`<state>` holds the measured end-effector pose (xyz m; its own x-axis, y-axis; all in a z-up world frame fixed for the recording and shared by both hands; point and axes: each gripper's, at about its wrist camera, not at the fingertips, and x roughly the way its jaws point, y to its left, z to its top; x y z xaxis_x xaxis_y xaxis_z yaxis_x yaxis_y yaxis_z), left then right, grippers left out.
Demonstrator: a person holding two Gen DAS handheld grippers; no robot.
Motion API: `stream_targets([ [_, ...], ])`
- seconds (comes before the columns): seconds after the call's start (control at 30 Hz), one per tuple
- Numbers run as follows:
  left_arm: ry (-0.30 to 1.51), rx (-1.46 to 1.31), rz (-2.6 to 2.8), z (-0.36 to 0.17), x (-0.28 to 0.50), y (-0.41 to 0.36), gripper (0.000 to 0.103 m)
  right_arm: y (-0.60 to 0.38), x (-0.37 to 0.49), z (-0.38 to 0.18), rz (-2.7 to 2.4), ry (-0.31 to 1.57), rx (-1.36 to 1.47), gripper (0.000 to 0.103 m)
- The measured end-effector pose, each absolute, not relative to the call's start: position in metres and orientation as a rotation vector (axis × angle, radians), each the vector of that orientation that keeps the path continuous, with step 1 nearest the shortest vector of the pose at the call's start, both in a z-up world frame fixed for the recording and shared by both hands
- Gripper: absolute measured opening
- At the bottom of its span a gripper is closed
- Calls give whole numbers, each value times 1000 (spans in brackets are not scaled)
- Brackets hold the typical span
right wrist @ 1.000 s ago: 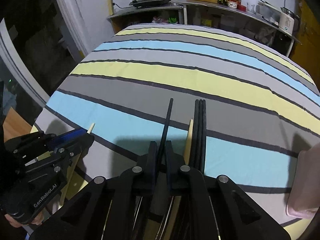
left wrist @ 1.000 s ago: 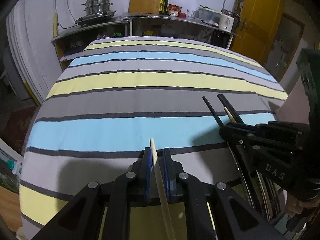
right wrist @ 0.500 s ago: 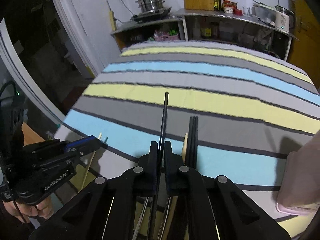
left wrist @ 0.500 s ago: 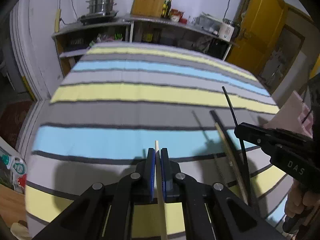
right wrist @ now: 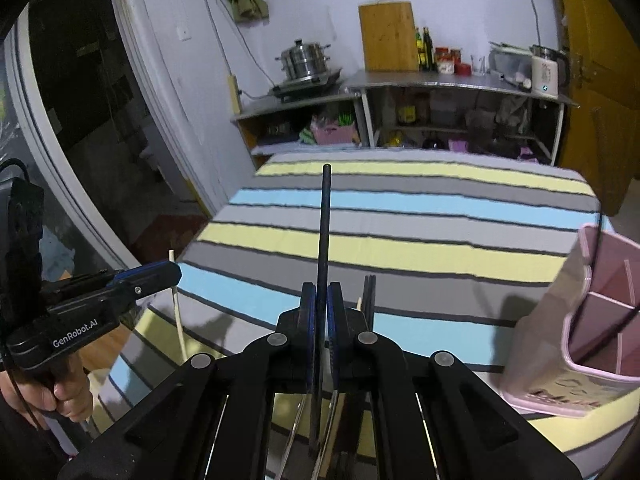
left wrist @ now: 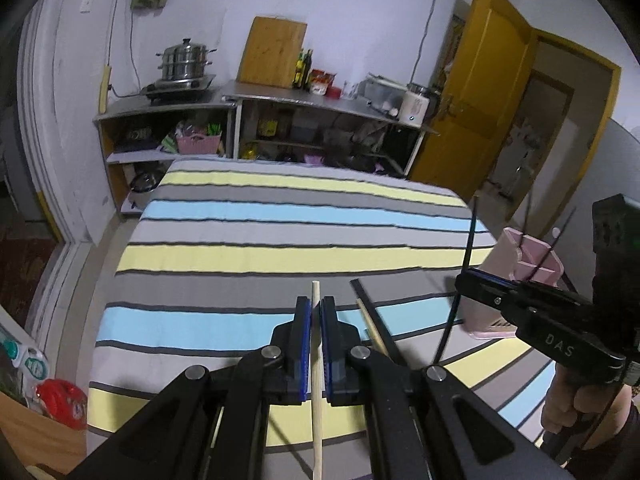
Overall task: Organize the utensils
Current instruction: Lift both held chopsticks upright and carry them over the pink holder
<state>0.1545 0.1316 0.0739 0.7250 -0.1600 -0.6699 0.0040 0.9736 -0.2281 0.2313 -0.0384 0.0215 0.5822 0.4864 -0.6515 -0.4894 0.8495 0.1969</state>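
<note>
You are gripping a pale wooden chopstick (left wrist: 317, 364) in your left claw (left wrist: 316, 316) and a black chopstick (right wrist: 323, 240) in your right claw (right wrist: 321, 300), each pinched mid-shaft so it is pointing forward, likely ready for the pink divided holder (right wrist: 592, 320) standing on the striped table (right wrist: 400, 216) to your right. Casings are reading "GenRobot.AI" and "DAS".

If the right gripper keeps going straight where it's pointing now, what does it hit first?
Most likely the striped cloth on the table. The right gripper, shut on a black chopstick, aims down at bare stripes; the pink holder sits off to its right. Depth is uncertain.
</note>
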Motion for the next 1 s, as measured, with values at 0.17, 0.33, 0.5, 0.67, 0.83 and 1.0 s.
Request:
stream_targets([
  [0.17,738,-207,-110,90,145,122,5,-49,221,38,559,719,10,5],
  [0.33,713,-194,-128,106,137,113,5,-57,212,53,552,681,23,5],
  [0.5,680,-187,-157,126,132,101,5,-70,203,66,542,645,39,5],
  [0.67,663,-184,-203,144,136,82,5,-87,192,77,522,614,52,5],
  [0.83,654,-174,-268,159,143,56,5,-111,186,88,484,584,66,5],
  [1.0,651,-174,-338,171,157,23,5,-145,182,100,421,551,95,5],
])
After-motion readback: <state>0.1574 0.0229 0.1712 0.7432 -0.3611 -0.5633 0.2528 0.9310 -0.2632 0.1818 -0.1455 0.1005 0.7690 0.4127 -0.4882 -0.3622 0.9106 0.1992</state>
